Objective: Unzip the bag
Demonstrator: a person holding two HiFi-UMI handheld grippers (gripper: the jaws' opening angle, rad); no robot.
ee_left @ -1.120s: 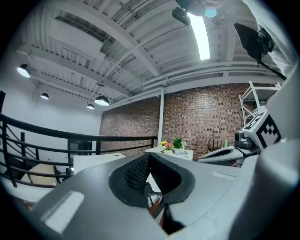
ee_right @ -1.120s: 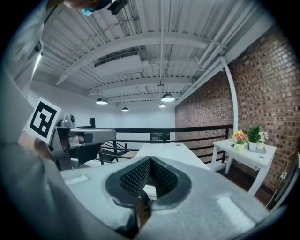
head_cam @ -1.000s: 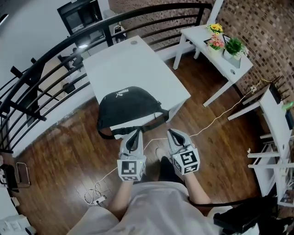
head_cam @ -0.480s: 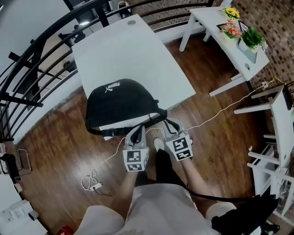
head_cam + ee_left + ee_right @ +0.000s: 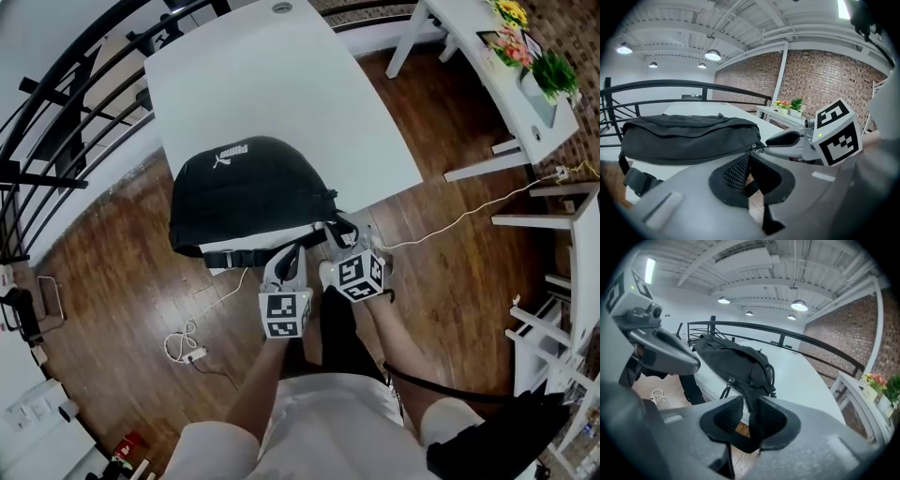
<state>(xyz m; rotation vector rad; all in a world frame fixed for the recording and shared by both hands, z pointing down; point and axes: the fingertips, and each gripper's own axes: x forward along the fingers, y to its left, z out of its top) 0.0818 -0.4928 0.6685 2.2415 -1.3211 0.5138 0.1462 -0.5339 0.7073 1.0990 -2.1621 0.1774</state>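
Railing (image 5: 56, 122) of black metal is curving down the far left, above the brown wooden floor (image 5: 112, 272), where a pale cable (image 5: 187, 352) is lying in a loose tangle. Next comes the white table (image 5: 281, 84), and the black bag (image 5: 248, 187) is sitting on its near corner, right at the edge. The bag's strap (image 5: 234, 257) is hanging over that edge.

Just below the strap, the left gripper (image 5: 284, 261) is pointing up at the bag's near end. Its jaws are pressing together at the tips, with nothing showing between them. In the left gripper view a small metal zipper pull (image 5: 753, 148) is showing just beyond those tips, at the bag's corner.

Close beside it, the right gripper (image 5: 339, 246) is reaching the same end of the bag. Its jaws are pinching the dark strap where it is dropping from the bag's corner, and the band is running down between the two pads.

Further right, a white side table (image 5: 469, 37) is standing well apart from the bag, carrying potted plants (image 5: 553, 75).
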